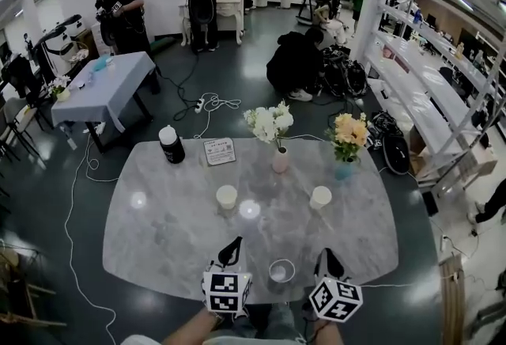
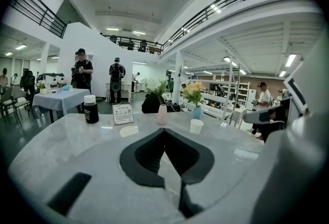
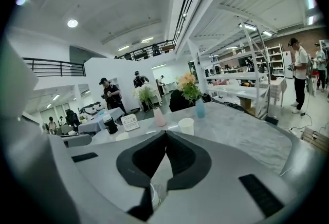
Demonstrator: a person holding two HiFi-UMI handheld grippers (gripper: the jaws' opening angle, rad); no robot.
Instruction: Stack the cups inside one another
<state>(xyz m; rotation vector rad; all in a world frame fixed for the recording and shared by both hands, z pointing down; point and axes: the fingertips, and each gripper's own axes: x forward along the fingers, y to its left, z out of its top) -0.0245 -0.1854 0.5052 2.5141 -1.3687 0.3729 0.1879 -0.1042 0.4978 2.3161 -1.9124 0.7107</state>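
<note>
1. Your left gripper [image 1: 232, 244] and right gripper [image 1: 326, 256] sit over the near edge of the grey marble table [image 1: 150, 248], both pointing away from you.
2. The near cup [image 1: 281, 271] stands between them, mouth up.
3. Farther out, the left cup [image 1: 227, 196] and the right cup [image 1: 320, 197] stand upright, well apart from each other.
4. Along the far edge you have a dark bottle [image 1: 171, 145], a card [image 1: 219, 151], a pink vase [image 1: 280, 161] of white flowers and a blue vase [image 1: 344, 170] of orange flowers.
</note>
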